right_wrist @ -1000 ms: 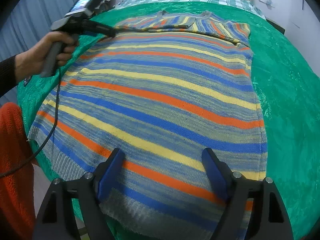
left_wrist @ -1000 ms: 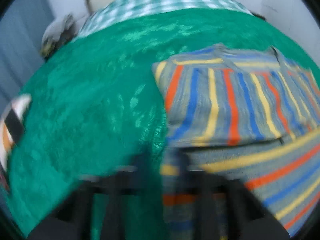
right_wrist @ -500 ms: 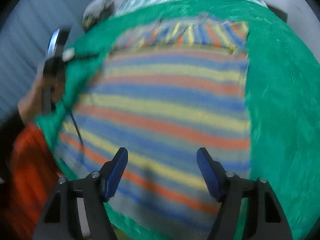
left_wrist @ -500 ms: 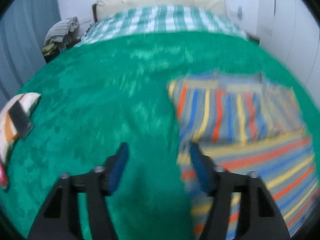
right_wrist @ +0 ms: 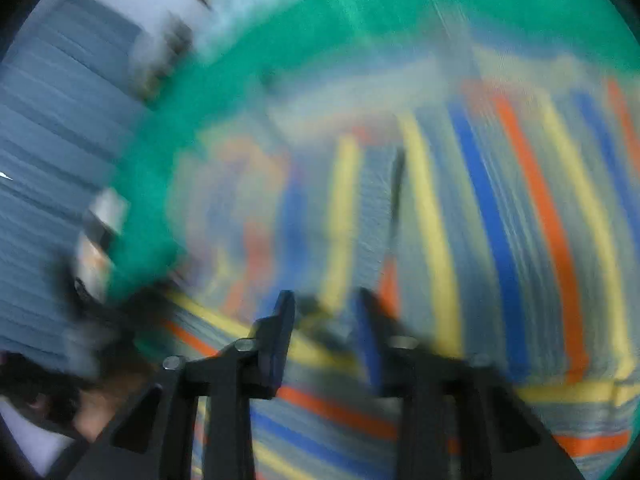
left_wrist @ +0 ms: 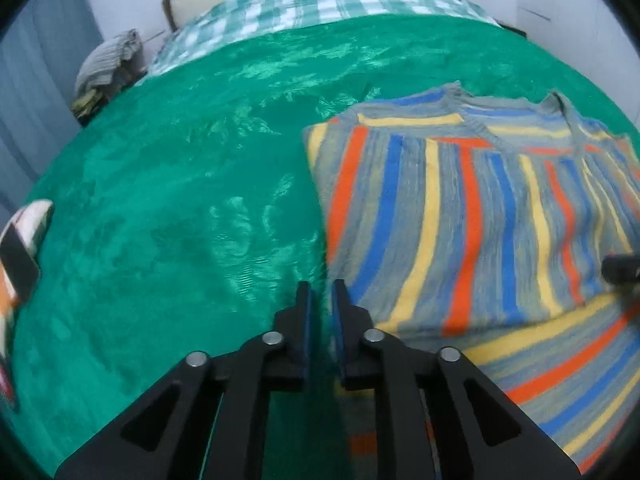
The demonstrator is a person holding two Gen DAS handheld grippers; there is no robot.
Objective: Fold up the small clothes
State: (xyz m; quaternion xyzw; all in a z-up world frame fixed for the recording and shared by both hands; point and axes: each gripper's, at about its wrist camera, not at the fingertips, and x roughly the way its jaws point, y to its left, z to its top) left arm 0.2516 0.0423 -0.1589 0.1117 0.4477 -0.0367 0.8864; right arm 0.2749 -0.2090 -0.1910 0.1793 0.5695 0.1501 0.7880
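A striped sweater (left_wrist: pixel 460 220) in grey, blue, yellow and orange lies flat on the green blanket (left_wrist: pixel 180 200), with its sleeves folded across the chest. My left gripper (left_wrist: pixel 321 292) sits right at the sweater's left side edge. Its jaws are closing to a thin slit, and the knit edge runs in under the right-hand finger (left_wrist: pixel 340 308). The right wrist view is badly smeared. There my right gripper (right_wrist: pixel 324 304) hangs over the sweater (right_wrist: pixel 500 220), its jaws closing with a dark ridge of knit between them. A dark tip of the right gripper (left_wrist: pixel 622 268) shows at the edge of the left wrist view.
A checked cover (left_wrist: pixel 320 0) lies at the head of the bed. A heap of clothes (left_wrist: pixel 108 68) is at the far left corner. A white, orange and black item (left_wrist: pixel 24 240) lies at the blanket's left edge. A blue curtain (right_wrist: pixel 48 160) hangs on the left.
The left jaws opened wide, then narrowed to a slit at the sweater's left edge. The right gripper swung fast from the hem towards the folded sleeves, and its jaws narrowed.
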